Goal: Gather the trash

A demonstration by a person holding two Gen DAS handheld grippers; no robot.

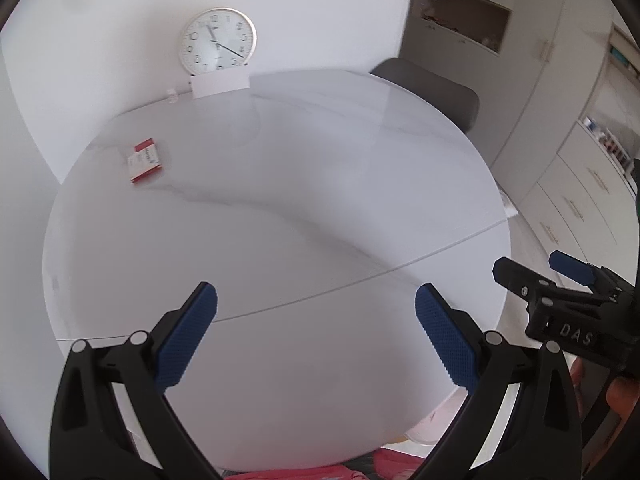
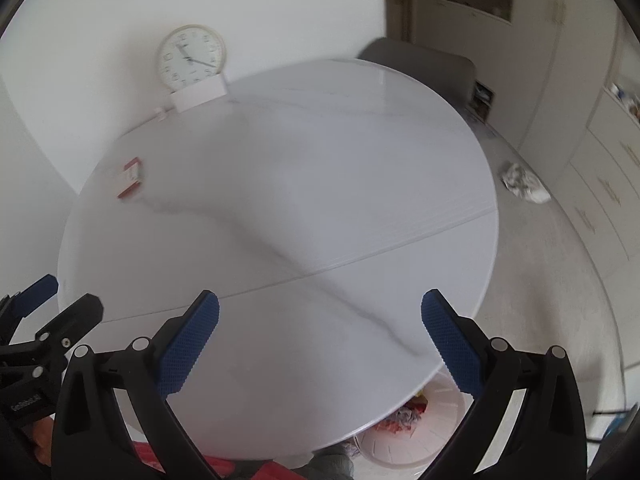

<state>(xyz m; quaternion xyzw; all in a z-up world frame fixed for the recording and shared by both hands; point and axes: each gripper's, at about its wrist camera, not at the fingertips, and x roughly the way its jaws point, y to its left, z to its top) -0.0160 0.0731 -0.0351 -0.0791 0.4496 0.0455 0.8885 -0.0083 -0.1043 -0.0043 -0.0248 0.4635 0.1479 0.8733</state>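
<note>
Both hand-held grippers, left (image 1: 316,332) and right (image 2: 320,336), gape wide and empty over table (image 1: 320,200). Red-white packet (image 1: 145,160) lies far-left, well apart. Crumpled paper (image 2: 524,183) on floor right; bin (image 2: 408,436) beneath the near edge.

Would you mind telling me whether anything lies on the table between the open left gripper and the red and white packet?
Nothing visible does. The left gripper hangs open over the near part of the round white table, and the tabletop between it and the red and white packet at the far left looks bare.
</note>
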